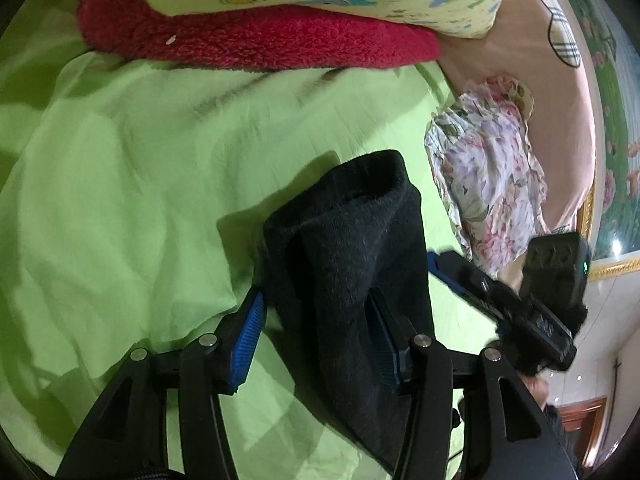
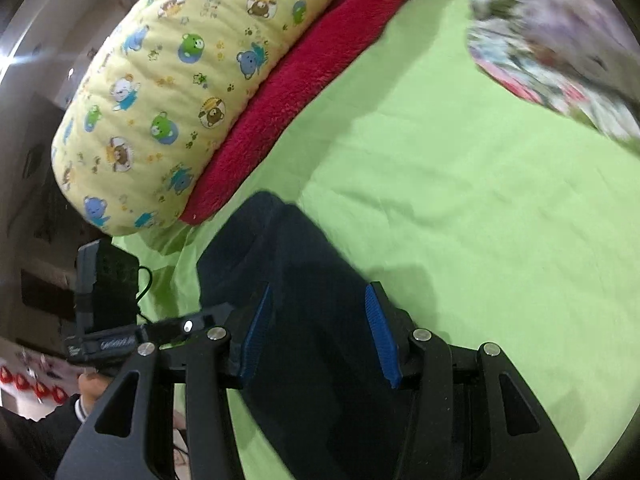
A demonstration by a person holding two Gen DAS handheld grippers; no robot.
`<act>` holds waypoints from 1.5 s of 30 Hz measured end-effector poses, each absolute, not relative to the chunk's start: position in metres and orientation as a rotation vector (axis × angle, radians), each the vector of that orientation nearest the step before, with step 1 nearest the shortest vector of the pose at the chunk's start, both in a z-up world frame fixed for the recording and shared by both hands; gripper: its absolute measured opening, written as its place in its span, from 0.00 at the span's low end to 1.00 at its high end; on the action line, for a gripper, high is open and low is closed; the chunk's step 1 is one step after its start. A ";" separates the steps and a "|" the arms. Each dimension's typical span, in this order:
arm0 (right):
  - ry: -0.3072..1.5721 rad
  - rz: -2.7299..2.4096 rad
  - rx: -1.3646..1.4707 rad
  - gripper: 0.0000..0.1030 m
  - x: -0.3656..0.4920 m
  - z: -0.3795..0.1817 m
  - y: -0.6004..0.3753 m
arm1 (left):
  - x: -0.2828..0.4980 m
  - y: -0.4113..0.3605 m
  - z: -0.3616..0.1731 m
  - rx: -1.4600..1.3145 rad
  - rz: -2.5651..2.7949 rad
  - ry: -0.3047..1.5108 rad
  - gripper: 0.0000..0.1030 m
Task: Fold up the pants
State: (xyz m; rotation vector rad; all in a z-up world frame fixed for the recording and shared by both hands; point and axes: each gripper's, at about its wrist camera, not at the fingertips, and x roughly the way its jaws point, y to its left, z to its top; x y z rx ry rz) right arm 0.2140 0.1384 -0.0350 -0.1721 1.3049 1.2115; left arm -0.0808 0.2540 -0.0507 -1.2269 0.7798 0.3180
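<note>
Evidently the fold is midway: the dark pants (image 1: 352, 264) hang bunched and partly lifted over the green bedsheet (image 1: 132, 184), near the side of the bed where the person stands. In the left wrist view the left claw (image 1: 316, 328) has one blue pad (image 1: 249, 340) showing bare beside the cloth while the other lies against it; the cloth passes between the jaws, which look partly spread, and I cannot tell whether they truly pinch it. In the right wrist view the right claw (image 2: 318, 332) likewise straddles the pants (image 2: 304, 280), its pads half apart with dark fabric between them; grip uncertain there too.

My guess is that the next move calls for carrying the raised end across and laying it flat on the sheet, keeping both edges level so the layers stack squarely.

Toward the head of the bed lie a red fleece blanket (image 2: 312, 80) and a yellow bear-print pillow (image 2: 168, 88); a floral garment (image 1: 488, 168) sits by the far side.
</note>
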 end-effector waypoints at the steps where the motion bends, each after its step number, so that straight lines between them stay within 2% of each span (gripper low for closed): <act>1: 1.305 1.223 -0.188 0.49 0.217 -0.037 0.147 | -0.080 0.254 -0.051 -1.225 0.320 0.781 0.51; 10: 1.417 1.373 -0.283 0.48 0.225 -0.062 0.195 | -0.076 0.253 -0.054 -1.251 0.336 0.751 0.51; 12: 1.403 1.395 -0.300 0.42 0.222 -0.062 0.196 | -0.076 0.254 -0.054 -1.258 0.332 0.739 0.49; 13: 1.397 1.403 -0.311 0.32 0.221 -0.061 0.197 | -0.076 0.253 -0.054 -1.254 0.331 0.737 0.49; 14: 1.397 1.398 -0.321 0.29 0.220 -0.061 0.197 | -0.075 0.253 -0.053 -1.246 0.326 0.735 0.47; 15: 1.391 1.393 -0.326 0.27 0.219 -0.060 0.196 | -0.073 0.251 -0.051 -1.230 0.321 0.735 0.40; 17: 1.375 1.406 -0.318 0.23 0.217 -0.054 0.191 | -0.069 0.249 -0.046 -1.197 0.312 0.740 0.36; 34: 1.224 1.421 -0.102 0.21 0.226 0.026 0.103 | -0.042 0.200 0.036 -1.062 0.126 0.673 0.35; 45: 1.153 1.340 0.042 0.20 0.221 0.046 0.013 | -0.015 0.136 0.076 -0.944 -0.028 0.718 0.35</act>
